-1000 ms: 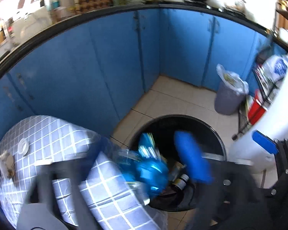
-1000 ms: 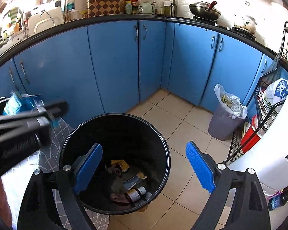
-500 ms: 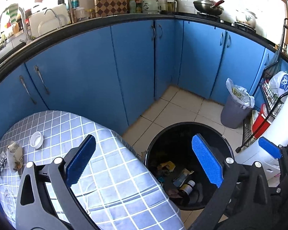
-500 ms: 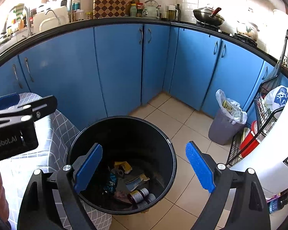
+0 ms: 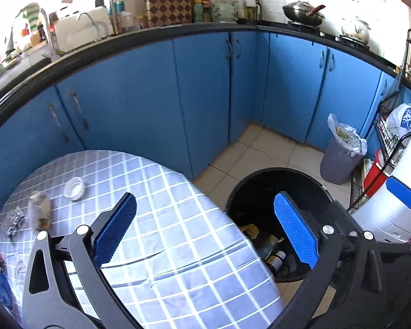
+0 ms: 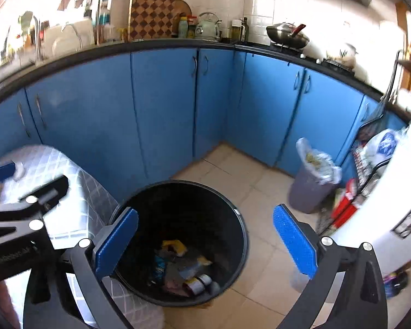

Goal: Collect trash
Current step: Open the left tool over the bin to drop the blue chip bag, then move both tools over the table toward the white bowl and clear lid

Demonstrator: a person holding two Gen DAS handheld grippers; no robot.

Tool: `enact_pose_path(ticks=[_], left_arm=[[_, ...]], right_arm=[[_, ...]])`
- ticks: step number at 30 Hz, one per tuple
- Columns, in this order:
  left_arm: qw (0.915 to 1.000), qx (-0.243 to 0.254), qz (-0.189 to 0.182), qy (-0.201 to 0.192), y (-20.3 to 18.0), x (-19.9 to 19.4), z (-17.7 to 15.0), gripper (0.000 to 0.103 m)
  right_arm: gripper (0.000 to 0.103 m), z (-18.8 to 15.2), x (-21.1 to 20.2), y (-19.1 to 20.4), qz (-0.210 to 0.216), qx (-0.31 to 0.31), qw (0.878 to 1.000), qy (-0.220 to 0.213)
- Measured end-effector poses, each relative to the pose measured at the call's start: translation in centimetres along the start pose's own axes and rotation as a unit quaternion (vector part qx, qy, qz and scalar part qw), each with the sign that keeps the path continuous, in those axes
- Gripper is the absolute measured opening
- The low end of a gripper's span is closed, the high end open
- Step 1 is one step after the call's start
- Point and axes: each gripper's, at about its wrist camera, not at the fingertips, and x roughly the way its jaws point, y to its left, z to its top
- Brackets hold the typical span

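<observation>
My left gripper (image 5: pixel 205 227) is open and empty above the right end of the checked table (image 5: pixel 156 192). On the table's far left lie a white lid (image 5: pixel 74 187), a crumpled brownish wrapper (image 5: pixel 39 211) and a foil scrap (image 5: pixel 13 219). The black trash bin (image 6: pixel 233 208) stands on the floor beside the table; inside are a blue wrapper (image 6: pixel 159 267), a yellow packet (image 6: pixel 175 246) and a small bottle (image 6: pixel 196 283). The bin also shows in the left wrist view (image 5: pixel 260 178). My right gripper (image 6: pixel 205 242) is open and empty above the bin.
Blue cabinets (image 5: pixel 200 96) run along the back under a black counter. A grey lined bin (image 5: pixel 339 153) stands at the right by a wire rack (image 5: pixel 391 142) and a white appliance (image 5: pixel 391 213). Tiled floor (image 6: pixel 233 164) lies between bin and cabinets.
My left gripper opened and let go of the blue wrapper, which fell into the black bin. The left gripper then swung left over the table. The right gripper shifted slightly.
</observation>
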Motion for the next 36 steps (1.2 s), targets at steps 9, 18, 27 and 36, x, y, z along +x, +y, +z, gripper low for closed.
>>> enact_pose_path(ticks=[9,18,27,36], left_arm=[[0.9995,-0.027,0.012,-0.007,3.0,-2.4,-0.7,0.099],[0.9993,-0.028,0.023,-0.01,5.1,-4.1,-2.1,0.099],[0.9982,-0.043,0.039,-0.011,8.7,-5.8,-3.5,0.096],[0.9943,-0.075,0.074,-0.011,14.2,-7.9,-5.8,0.095]], right_arm=[[0.096,-0.2,-0.3,1.0,-0.004,-0.004,0.997,0.075],[0.096,-0.3,-2.3,3.4,0.014,-0.01,0.998,0.052],[0.096,0.1,-4.5,8.4,0.02,-0.049,0.999,0.012],[0.096,-0.2,-6.2,13.8,0.057,-0.083,0.995,0.006]])
